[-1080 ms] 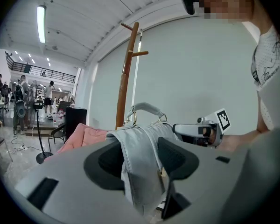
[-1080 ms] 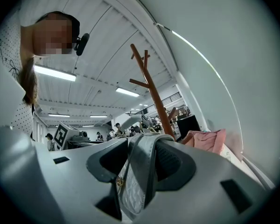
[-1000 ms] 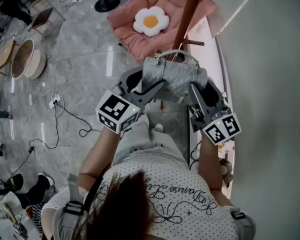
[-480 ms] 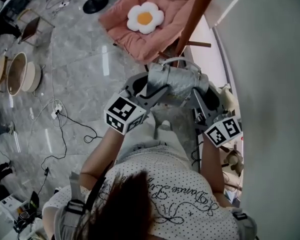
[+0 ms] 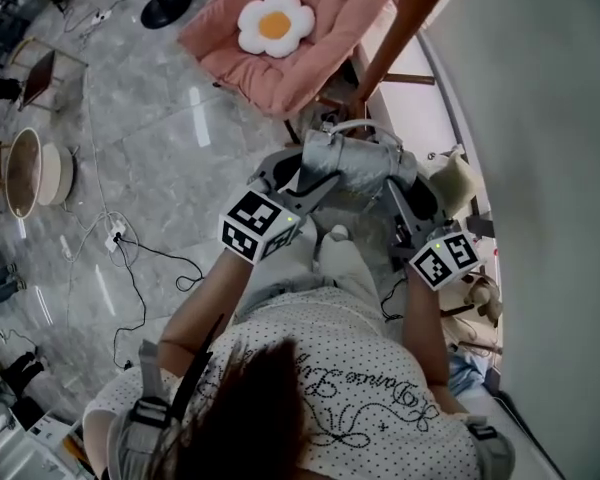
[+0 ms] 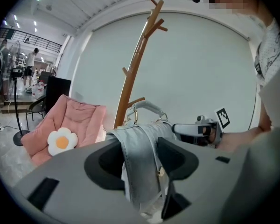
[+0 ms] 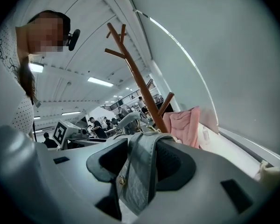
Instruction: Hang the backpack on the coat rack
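Observation:
A grey backpack (image 5: 355, 163) with a curved top handle (image 5: 352, 126) hangs between my two grippers, close in front of the person's body. In the left gripper view, my left gripper (image 6: 141, 160) is shut on a grey shoulder strap (image 6: 139, 171) that runs between its jaws. My right gripper (image 7: 140, 164) is likewise shut on the other strap (image 7: 141, 176). The wooden coat rack (image 5: 405, 23) rises just beyond the backpack, its pegs (image 6: 154, 17) high above it. In the head view the left gripper (image 5: 315, 180) and right gripper (image 5: 395, 186) flank the bag.
A pink padded chair (image 5: 310, 48) with a flower cushion (image 5: 273, 25) stands left of the rack's foot. A pale wall (image 5: 550, 168) closes the right side, with small items (image 5: 458, 183) along its base. Cables (image 5: 140, 253) and round basins (image 5: 25, 168) lie on the floor at left.
Both grippers and the backpack have sunk together beside the rack's pole. More of the pole and its top now show above the bag. Both grips hold.

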{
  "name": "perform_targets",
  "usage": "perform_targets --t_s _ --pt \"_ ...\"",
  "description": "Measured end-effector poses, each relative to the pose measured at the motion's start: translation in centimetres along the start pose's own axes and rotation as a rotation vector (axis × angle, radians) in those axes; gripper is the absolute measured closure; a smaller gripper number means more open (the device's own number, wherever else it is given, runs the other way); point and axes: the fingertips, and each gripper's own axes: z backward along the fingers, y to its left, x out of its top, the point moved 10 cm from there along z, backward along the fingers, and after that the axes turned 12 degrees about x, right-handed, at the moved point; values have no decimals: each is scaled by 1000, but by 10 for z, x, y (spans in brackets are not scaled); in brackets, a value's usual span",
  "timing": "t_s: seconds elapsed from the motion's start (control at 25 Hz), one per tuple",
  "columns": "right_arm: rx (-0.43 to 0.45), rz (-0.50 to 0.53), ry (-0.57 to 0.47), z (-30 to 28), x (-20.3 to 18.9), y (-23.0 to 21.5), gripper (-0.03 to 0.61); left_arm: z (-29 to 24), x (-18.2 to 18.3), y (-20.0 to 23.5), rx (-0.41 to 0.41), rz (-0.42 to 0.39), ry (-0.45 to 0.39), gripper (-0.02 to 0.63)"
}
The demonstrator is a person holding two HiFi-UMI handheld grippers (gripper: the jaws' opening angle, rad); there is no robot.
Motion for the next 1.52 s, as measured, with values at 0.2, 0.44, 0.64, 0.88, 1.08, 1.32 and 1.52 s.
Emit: perform_targets --t_s 0.2,0.44,0.64,0.88,1.08,1.32,1.52 --pt "0 -24 42 -2 -3 -11 393 -12 -3 5 -4 9 30 399" --pt "28 -21 86 -5 -9 -26 393 -22 -14 6 24 25 51 399" --pt "37 -43 107 -8 -15 -35 393 -28 -21 9 37 34 70 399" --pt "34 -62 126 -11 -29 -49 393 -40 -34 13 42 42 97 400" --pt "27 -83 149 -13 -38 -57 393 -49 -44 15 47 44 120 399" --pt "22 -82 180 -14 -47 -67 393 -59 -55 18 51 50 146 400" --pt "16 -74 209 -15 -53 -69 393 -63 -60 20 49 43 161 399"
